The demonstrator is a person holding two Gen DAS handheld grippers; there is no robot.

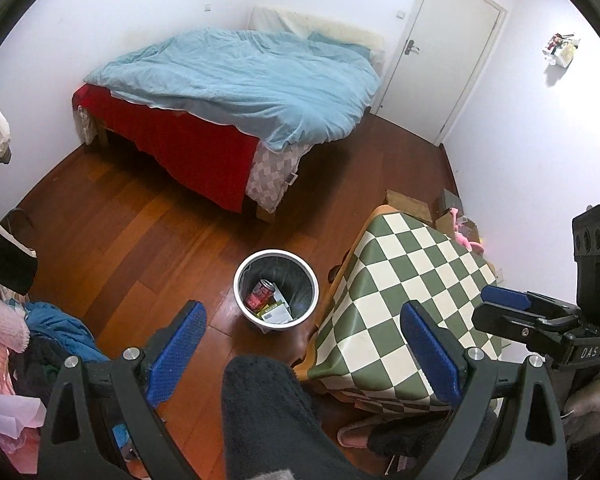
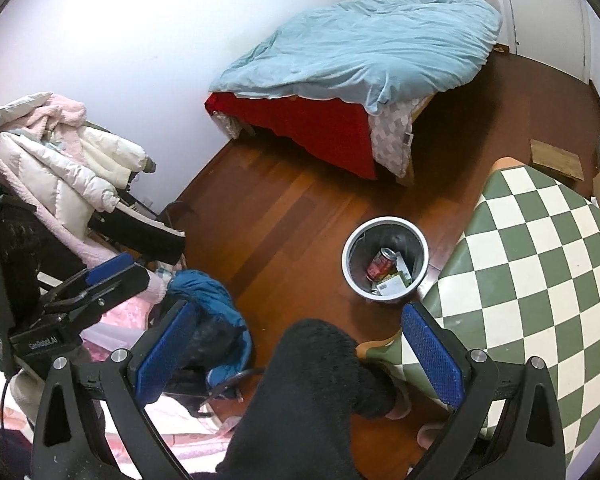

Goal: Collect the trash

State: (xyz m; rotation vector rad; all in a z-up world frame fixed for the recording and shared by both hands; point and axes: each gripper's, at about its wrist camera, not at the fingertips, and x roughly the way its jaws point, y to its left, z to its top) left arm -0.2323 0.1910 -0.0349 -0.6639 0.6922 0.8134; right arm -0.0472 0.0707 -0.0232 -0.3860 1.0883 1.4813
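Both grippers spread wide, nothing held: left gripper (image 1: pixel 304 344), right gripper (image 2: pixel 300 344). Person's dark fuzzy leg (image 2: pixel 300 392) sits between the fingers in each view. Just past it, trash bin (image 1: pixel 276 287) on the wood floor, touching or just beside the near left corner of the checkered table (image 1: pixel 404 280). Red can (image 1: pixel 262 293) and a paper carton already lie inside; the table top looks bare. My read: collection near done. Scan the clothes pile (image 2: pixel 60 184) at left and the boxes beyond the table's far right for strays; approach from above, fingers wide. Legible text: "DAS" on the right unit, "GoRoboLAI"-ish on the left unit, unclear. Can label unreadable. Bed (image 1: pixel 236 80) far.
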